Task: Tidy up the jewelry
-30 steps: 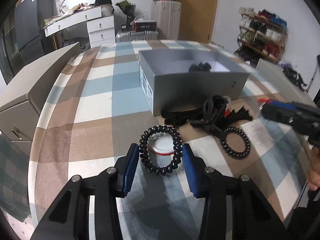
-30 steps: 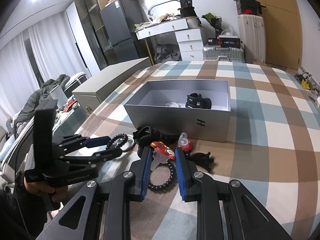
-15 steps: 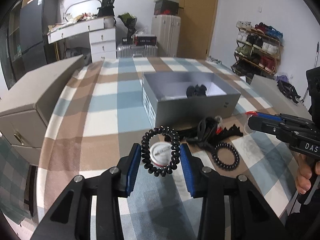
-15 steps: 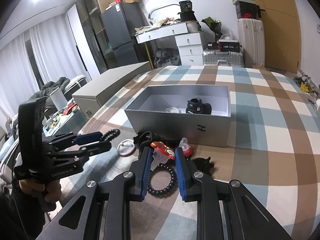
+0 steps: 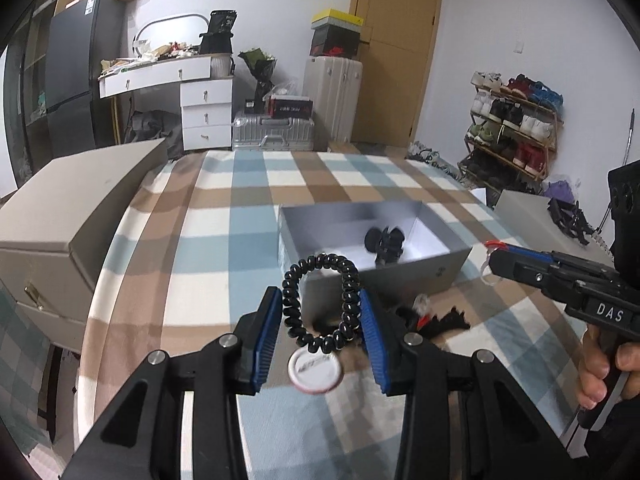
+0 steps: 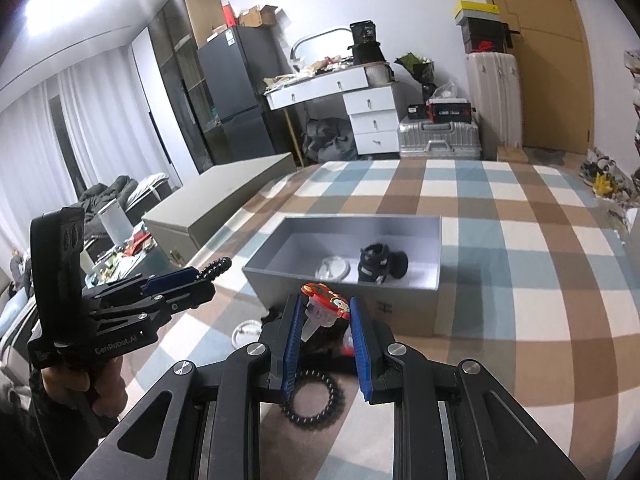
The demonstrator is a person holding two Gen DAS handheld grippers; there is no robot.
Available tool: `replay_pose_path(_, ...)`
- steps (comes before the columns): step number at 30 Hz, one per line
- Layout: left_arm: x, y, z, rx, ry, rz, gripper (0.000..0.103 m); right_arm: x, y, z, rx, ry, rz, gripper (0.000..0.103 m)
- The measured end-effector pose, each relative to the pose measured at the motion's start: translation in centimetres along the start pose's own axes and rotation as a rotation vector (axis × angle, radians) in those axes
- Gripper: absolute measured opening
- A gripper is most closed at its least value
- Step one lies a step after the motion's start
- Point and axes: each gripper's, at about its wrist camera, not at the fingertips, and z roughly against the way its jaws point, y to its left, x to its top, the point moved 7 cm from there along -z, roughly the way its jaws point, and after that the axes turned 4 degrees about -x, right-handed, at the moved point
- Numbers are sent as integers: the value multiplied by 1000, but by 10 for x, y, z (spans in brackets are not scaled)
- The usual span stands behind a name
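Observation:
My left gripper (image 5: 318,295) is shut on a black spiral hair tie (image 5: 289,304), held up off the checked cloth in front of the grey box (image 5: 420,276). In the right wrist view the same gripper (image 6: 206,276) shows at the left, with the tie sticking out of its tip. My right gripper (image 6: 325,303) is shut on a red cartoon clip with a clear plastic body (image 6: 322,300), just before the box's near wall (image 6: 400,312). The box holds a black hair piece (image 6: 380,264) and a white round item (image 6: 332,268). A second black spiral tie (image 6: 314,400) lies under my right gripper.
A white disc with a red rim (image 5: 316,368) lies on the cloth below the left jaws. A heap of black hair accessories (image 5: 444,322) sits before the box. A grey low chest (image 5: 60,220) stands past the left edge of the cloth.
Both grippers have risen. The left one has lifted the spiral tie off the white disc on the cloth. The right one still carries the red clip, now higher and nearer the box.

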Motion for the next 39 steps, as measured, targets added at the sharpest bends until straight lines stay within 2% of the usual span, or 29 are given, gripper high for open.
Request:
replay_pose_path(12,17,-10,-21,24,-25,-44,34,16,-23,-17,-6,-10,-91,23)
replay_pose_path(23,21,-14,-46,41,7,-54,34,17,-47,-36,-30,-10,-190,23)
replay_pose_path(39,17,-13,-60,60,50,-69,34,13,-45,-56,-10,33,-207,24)
